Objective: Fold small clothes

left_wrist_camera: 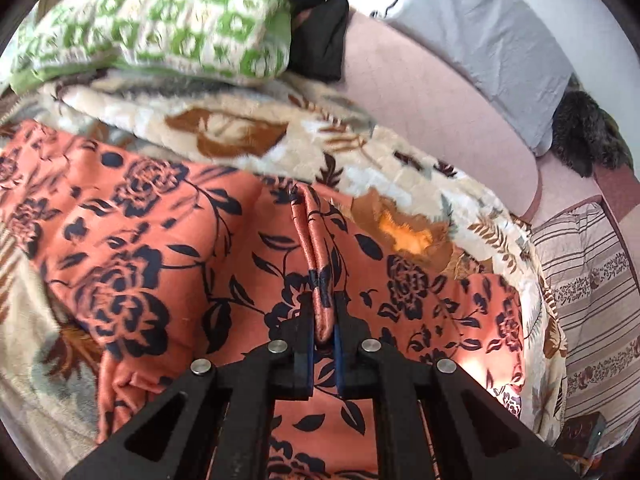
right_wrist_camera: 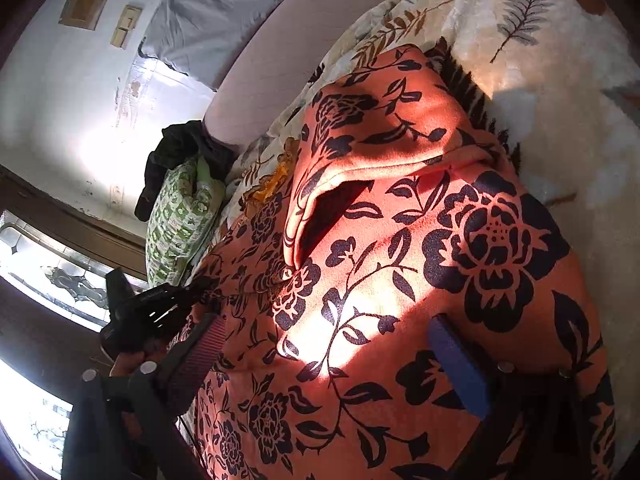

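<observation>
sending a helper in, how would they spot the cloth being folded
Start at the bed with the cream leaf-print blanket. On top of it lies the orange cloth, with the left gripper shut on a raised fold of it. Its dark navy roses on orange set it apart from the green-and-white pillow behind.

From the left gripper (left_wrist_camera: 324,316) we look steeply down, close over the orange flowered cloth (left_wrist_camera: 160,248) toward the green pillow (left_wrist_camera: 168,24), while from the right gripper (right_wrist_camera: 328,360) we look down along the same cloth (right_wrist_camera: 400,240), rolled sideways, sharing that pillow (right_wrist_camera: 180,216).
</observation>
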A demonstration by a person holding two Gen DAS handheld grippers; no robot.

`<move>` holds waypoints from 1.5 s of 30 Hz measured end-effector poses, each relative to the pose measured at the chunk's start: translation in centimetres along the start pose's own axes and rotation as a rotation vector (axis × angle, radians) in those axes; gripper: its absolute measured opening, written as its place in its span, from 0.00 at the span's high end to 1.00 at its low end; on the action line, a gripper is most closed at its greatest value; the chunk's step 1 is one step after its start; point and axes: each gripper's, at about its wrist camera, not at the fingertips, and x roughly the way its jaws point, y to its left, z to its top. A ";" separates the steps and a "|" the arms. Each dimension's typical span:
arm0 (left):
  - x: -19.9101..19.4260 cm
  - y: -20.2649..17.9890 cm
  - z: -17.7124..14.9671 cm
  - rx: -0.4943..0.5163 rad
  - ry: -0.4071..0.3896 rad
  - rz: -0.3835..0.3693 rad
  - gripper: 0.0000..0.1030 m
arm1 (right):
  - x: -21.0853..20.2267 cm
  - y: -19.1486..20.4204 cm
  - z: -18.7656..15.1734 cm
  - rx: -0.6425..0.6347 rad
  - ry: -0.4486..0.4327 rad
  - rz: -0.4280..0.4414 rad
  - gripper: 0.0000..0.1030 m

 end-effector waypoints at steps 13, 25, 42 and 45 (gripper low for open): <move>3.5 5.0 -1.6 -0.076 0.168 0.000 0.89 | 2.1 -0.9 11.2 0.186 -0.034 0.108 0.00; -9.2 26.5 2.8 -0.618 -0.217 -0.158 0.28 | -0.7 4.7 -1.2 -0.193 0.058 -0.128 0.02; -2.9 33.8 7.2 -0.705 -0.139 0.135 0.96 | 0.2 3.2 -5.0 -0.175 0.086 -0.173 0.01; -3.5 32.6 8.3 -0.635 -0.142 0.175 0.96 | 0.0 3.0 -4.9 -0.168 0.084 -0.159 0.01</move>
